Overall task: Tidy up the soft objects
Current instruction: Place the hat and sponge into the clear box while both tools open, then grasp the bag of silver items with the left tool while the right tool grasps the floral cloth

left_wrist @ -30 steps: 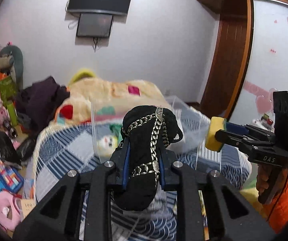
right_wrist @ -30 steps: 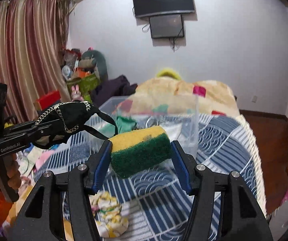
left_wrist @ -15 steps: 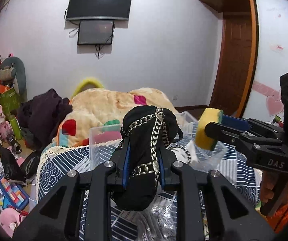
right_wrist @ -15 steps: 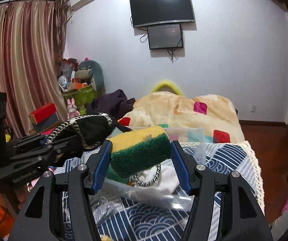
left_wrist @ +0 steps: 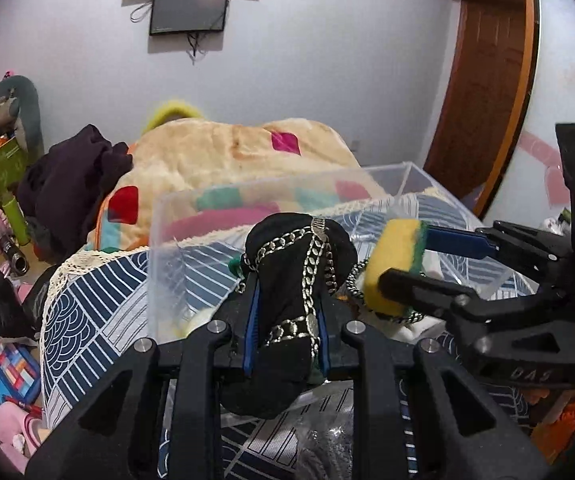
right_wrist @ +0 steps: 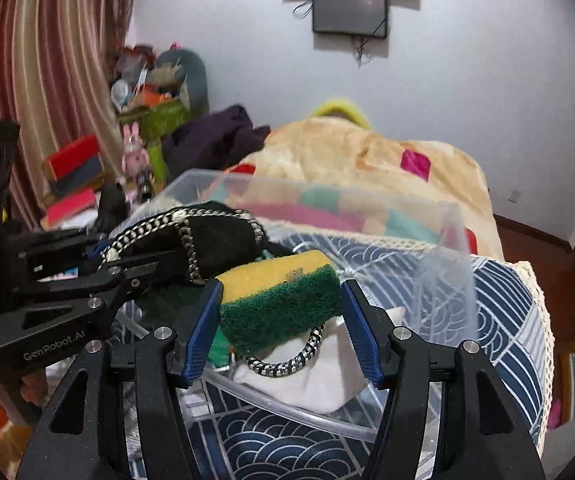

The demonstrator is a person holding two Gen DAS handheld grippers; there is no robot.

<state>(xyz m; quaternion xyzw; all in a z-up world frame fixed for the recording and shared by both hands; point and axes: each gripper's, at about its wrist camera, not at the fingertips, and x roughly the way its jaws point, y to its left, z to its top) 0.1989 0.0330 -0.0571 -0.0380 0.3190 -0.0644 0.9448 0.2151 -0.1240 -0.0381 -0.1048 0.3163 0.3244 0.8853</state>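
Note:
My left gripper (left_wrist: 286,320) is shut on a black fabric pouch with silver chain trim (left_wrist: 295,280), held over the near edge of a clear plastic bin (left_wrist: 175,216). My right gripper (right_wrist: 281,312) is shut on a yellow and green sponge (right_wrist: 275,296), held over the same bin (right_wrist: 451,240). The sponge (left_wrist: 397,264) and the right gripper show at the right of the left wrist view; the pouch (right_wrist: 207,236) shows at the left of the right wrist view. A white cloth (right_wrist: 319,376), a braided cord (right_wrist: 287,356) and green fabric lie in the bin.
The bin stands on a bed with a blue and white patterned cover (right_wrist: 499,304). A beige blanket with coloured patches (left_wrist: 223,152) lies behind it. Dark clothes (left_wrist: 71,184), toys and boxes (right_wrist: 75,176) crowd the left. A wooden door (left_wrist: 483,80) is at right.
Both grippers have come down and forward over the bin with their objects still held. The bin now looms larger and nearer in both views.

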